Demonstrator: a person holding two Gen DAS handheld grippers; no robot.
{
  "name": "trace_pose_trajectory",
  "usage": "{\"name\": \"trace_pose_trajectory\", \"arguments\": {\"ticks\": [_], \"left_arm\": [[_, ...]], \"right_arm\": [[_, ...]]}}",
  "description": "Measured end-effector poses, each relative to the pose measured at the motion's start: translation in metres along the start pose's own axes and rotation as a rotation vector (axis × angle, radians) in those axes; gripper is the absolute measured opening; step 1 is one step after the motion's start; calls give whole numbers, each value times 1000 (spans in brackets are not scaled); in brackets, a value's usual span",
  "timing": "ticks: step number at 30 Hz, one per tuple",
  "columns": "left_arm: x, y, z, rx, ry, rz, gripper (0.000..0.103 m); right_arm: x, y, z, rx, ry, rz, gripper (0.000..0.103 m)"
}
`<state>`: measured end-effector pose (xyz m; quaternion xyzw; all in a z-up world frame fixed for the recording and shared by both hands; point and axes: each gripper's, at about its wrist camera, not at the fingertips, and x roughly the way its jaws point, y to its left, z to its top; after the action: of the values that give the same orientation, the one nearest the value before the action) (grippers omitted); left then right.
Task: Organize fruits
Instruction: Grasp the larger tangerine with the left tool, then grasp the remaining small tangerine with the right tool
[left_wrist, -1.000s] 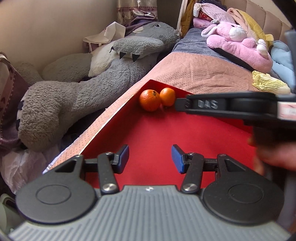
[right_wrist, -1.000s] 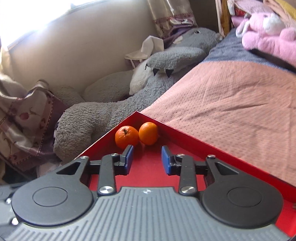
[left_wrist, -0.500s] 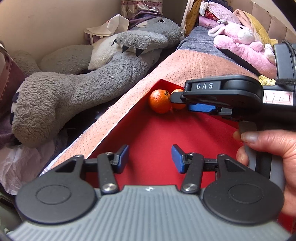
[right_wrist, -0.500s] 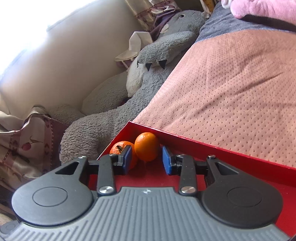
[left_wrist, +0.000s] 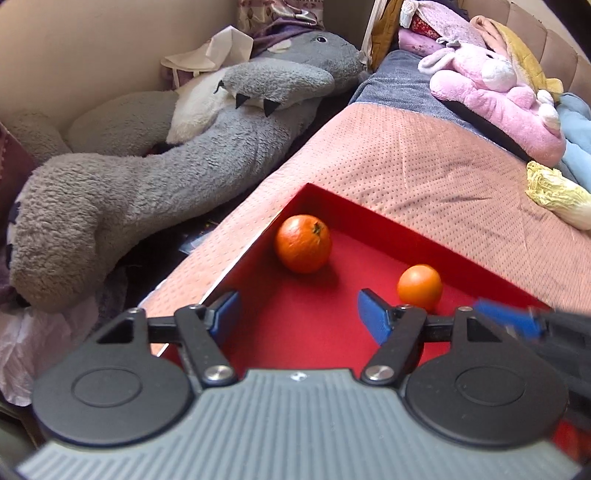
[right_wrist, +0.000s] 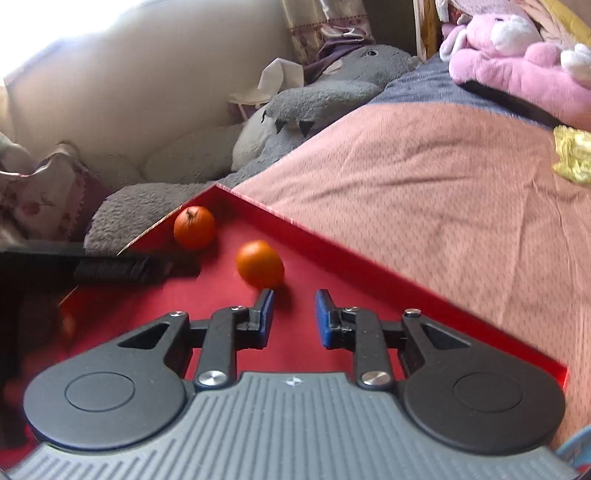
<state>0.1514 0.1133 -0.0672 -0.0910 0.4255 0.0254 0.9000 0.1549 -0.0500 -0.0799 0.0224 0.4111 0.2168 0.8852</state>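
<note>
Two oranges lie in the far corner of the red tray (left_wrist: 480, 254): the larger orange (left_wrist: 303, 243) deepest, the smaller orange (right_wrist: 259, 263) nearer. The left gripper (left_wrist: 297, 317) has just been opening and stands wide, empty; the right gripper (right_wrist: 294, 317), narrowed to its tightest, holds nothing. Straddle one fruit squarely, then close gently so it cannot roll.

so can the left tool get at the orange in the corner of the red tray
Probably yes. The left tool stands open and empty, aimed toward the corner orange, with only bare red tray floor between them. The second orange sits off to the side, and the right tool is clear of that path.
</note>
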Motion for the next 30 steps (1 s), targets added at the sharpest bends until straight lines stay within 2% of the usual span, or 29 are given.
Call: {"name": "trace_pose_trajectory", "arguments": {"ticks": [1,2,4,7,10,15,20,22,24,30], "left_arm": [[4,-1,2,-5,10,-4,72],[7,-2,4,-9,17,-10,72],[12,-4,9,-9,23,-22,72],[16,-4,19,-21,22,-47,72],[17,-3,25,-12,8,-79,71],[22,-5,28,29,-22,-110,70],[22,8,22,-25,-40,-133,54],[22,14,19,-45,-35,-133,42],[21,18,17,-51,-40,-117,39],[31,4,24,4,-12,-79,45]], "right_arm": [[-2,0,-2,-11,4,0,33],[-2,3,-4,-30,8,-10,42],[4,11,-3,-72,10,-30,53],[23,29,7,-107,20,6,53],[40,45,14,-173,18,-1,53],[44,48,16,-152,18,18,53],[37,37,15,-114,14,15,53],[35,32,15,-97,17,14,53],[32,28,15,-81,13,16,53],[27,25,13,-62,14,14,53]]}}
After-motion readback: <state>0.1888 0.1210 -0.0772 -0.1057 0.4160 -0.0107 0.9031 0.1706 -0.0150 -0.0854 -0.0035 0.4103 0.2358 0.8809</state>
